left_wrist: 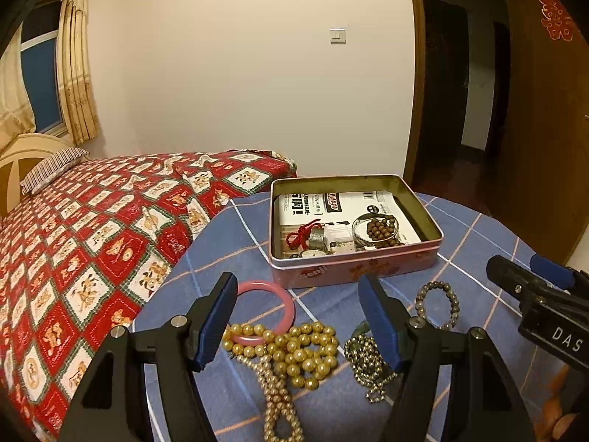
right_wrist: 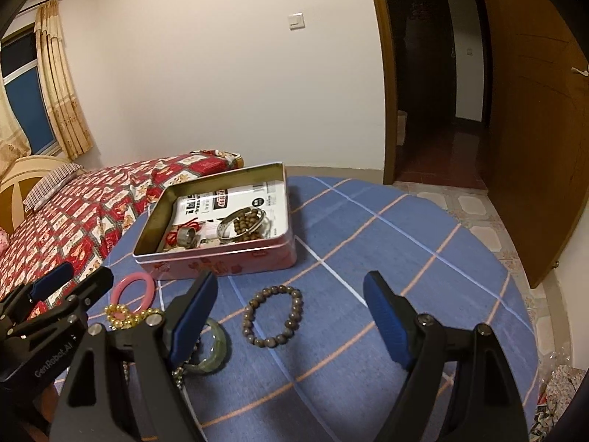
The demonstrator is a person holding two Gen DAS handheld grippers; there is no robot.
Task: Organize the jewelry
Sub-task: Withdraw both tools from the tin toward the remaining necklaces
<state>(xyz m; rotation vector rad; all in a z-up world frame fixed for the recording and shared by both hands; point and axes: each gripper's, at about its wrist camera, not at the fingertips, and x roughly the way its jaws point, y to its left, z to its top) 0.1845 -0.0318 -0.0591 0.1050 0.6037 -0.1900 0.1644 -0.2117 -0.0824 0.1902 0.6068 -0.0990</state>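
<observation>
An open pink tin box [left_wrist: 353, 269] [right_wrist: 221, 263] stands on the blue checked tablecloth and holds a brown bead bracelet [left_wrist: 381, 230], a silver bangle, a red cord and a watch. My left gripper [left_wrist: 298, 287] is open and empty above a pink bangle [left_wrist: 283, 302], gold pearl necklaces [left_wrist: 298, 353] and a small-bead chain [left_wrist: 368, 364]. My right gripper [right_wrist: 291, 283] is open and empty just above a grey-brown bead bracelet [right_wrist: 274, 315] [left_wrist: 438, 304]. A green jade bangle [right_wrist: 215, 350] lies beside its left finger. The pink bangle [right_wrist: 134, 291] sits further left.
A bed with a red patterned cover [left_wrist: 92, 239] adjoins the table on the left. The round table's edge [right_wrist: 515, 294] drops to a tiled floor on the right. An open wooden door [right_wrist: 533, 129] stands at the far right.
</observation>
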